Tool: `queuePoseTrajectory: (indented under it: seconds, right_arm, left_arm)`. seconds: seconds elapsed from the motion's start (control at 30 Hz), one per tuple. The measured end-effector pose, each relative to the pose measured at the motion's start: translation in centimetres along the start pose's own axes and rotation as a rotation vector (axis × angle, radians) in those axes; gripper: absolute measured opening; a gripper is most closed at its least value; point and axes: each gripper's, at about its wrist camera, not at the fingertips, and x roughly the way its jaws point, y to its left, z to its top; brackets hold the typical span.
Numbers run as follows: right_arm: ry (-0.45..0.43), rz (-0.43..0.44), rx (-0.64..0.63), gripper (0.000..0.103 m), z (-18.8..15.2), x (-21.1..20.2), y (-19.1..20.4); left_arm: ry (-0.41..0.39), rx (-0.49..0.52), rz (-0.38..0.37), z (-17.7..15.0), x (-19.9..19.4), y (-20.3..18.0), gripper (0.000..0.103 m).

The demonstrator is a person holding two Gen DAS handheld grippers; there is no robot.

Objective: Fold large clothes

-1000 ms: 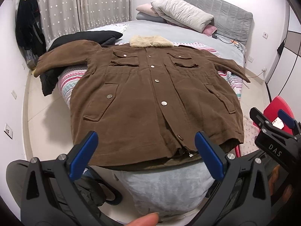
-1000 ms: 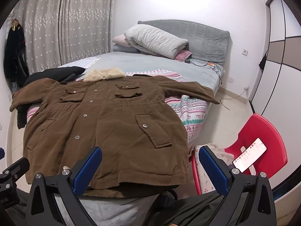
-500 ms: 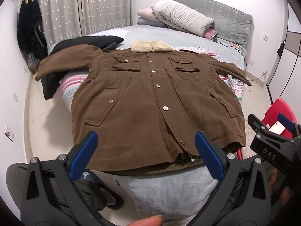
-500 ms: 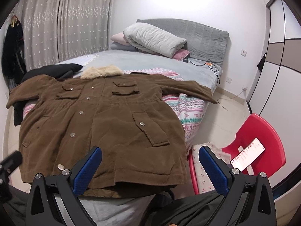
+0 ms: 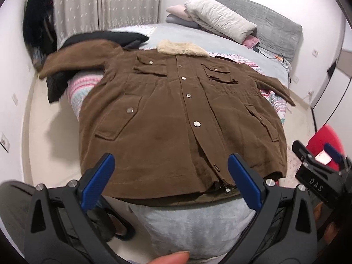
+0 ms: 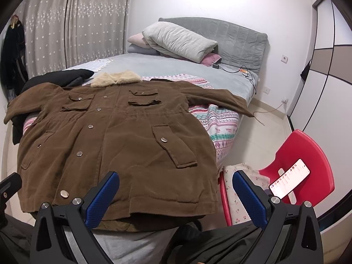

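Brown coat (image 5: 176, 118) spread flat, front up, across near end of grey bed (image 6: 176, 70), hem overhanging near edge, cream fur collar (image 5: 182, 48) far; black garment (image 6: 63, 77) far left; pillows (image 6: 178, 41) against grey headboard; red chair (image 6: 308, 165) right, phone (image 6: 289, 180) on it; left claw (image 5: 171, 180) and right claw (image 6: 176, 195) both spread apart, holding nothing, hovering near hem.

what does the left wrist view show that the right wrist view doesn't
Only the left wrist view shows the right gripper from the side and a fingertip at the bottom edge. Only the right wrist view shows the lit phone on the red chair and the floral cloth beside it. Both show the brown coat spread flat on the bed, its fur collar, the black garment, pillows, and open jaws holding nothing.
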Motion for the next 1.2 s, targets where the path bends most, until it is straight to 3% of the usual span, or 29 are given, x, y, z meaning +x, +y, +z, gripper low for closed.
queuePoseTrajectory:
  seconds: [0.27,0.4,0.53,0.7,0.8,1.07,1.2]
  right_arm:
    - [0.028,0.035,0.007,0.103,0.0,0.9,-0.4]
    - [0.032,0.042,0.019,0.103,0.1,1.4,-0.9]
    - [0.115,0.131,0.064,0.103,0.2,3.0,-1.7]
    - [0.155,0.101,0.124,0.103,0.2,4.4,-3.4]
    - [0.155,0.137,0.155,0.103,0.6,4.6,-4.2]
    - [0.127,0.171,0.113,0.103,4.0,4.9,-4.7]
    - [0.095,0.307,0.133,0.103,8.0,4.2,-6.5]
  left_arm:
    - [-0.001,0.022,0.007,-0.1,0.5,-0.1,0.102]
    - [0.010,-0.014,0.004,0.2,1.1,0.7,0.102]
    - [0.068,-0.077,-0.027,0.9,2.5,2.2,0.102]
    - [0.089,-0.053,0.016,1.0,3.6,2.5,0.102]
    - [0.095,-0.058,0.004,1.3,3.8,2.9,0.102]
    - [0.052,-0.074,-0.030,5.5,3.5,4.9,0.102]
    - [0.059,-0.110,-0.060,8.5,3.6,6.6,0.102]
